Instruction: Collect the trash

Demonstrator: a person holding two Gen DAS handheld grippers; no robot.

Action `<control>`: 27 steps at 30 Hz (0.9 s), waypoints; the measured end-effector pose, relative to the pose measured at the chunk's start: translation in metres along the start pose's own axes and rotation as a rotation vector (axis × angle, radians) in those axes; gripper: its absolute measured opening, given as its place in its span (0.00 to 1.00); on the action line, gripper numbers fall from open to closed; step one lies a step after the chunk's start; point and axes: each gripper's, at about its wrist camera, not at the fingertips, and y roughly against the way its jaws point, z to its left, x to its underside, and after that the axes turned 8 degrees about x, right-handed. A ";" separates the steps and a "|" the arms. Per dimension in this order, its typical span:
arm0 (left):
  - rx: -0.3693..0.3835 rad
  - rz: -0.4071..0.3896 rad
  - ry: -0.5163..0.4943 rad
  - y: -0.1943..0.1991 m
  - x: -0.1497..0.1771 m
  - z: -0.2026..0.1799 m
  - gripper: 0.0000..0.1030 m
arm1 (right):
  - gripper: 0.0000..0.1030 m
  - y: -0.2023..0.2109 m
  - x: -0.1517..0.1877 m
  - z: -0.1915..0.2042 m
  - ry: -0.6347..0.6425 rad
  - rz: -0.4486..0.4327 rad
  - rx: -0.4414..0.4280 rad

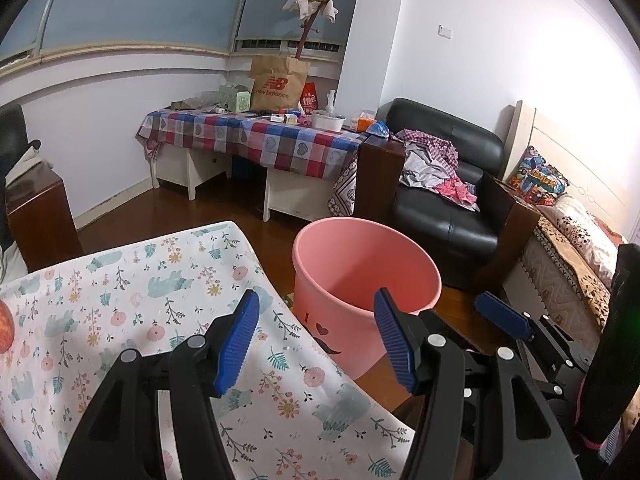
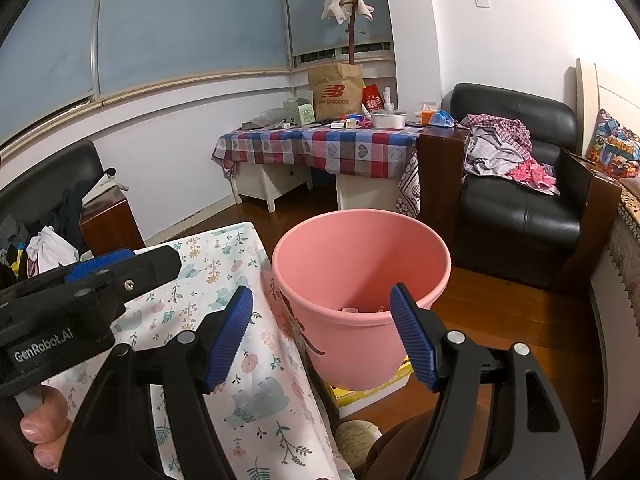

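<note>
While both my hand-held grippers, left (image 1: 316, 344) and right (image 2: 320, 338), gape empty, pink bin (image 2: 360, 280) at frame centre holds possibly some scraps.

Both wrist cameras look forward and slightly downward along their own blue-padded fingers. The left view sits close above the floral-clothed counter (image 1: 120, 300), with the pink bucket (image 1: 366, 272) just ahead to the right. The right view centres that bucket (image 2: 360, 264). Both share the checked-cloth table (image 1: 256, 136) and the black armchair (image 1: 448, 200) well beyond.
</note>
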 end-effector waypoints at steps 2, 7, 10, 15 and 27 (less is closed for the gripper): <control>-0.001 0.001 0.002 0.001 0.005 0.002 0.57 | 0.70 0.000 0.000 0.000 0.001 0.001 0.000; 0.001 0.001 0.005 0.002 0.007 0.003 0.57 | 0.70 0.001 0.000 0.001 0.002 0.003 0.001; 0.001 0.002 0.005 0.001 0.006 0.004 0.57 | 0.70 0.001 0.001 0.001 -0.001 0.004 0.001; 0.003 0.006 0.007 0.001 0.011 0.007 0.57 | 0.70 0.004 0.003 0.000 -0.004 0.011 0.002; 0.003 0.021 0.010 -0.003 0.017 0.009 0.57 | 0.70 0.000 0.003 0.001 -0.002 0.021 0.005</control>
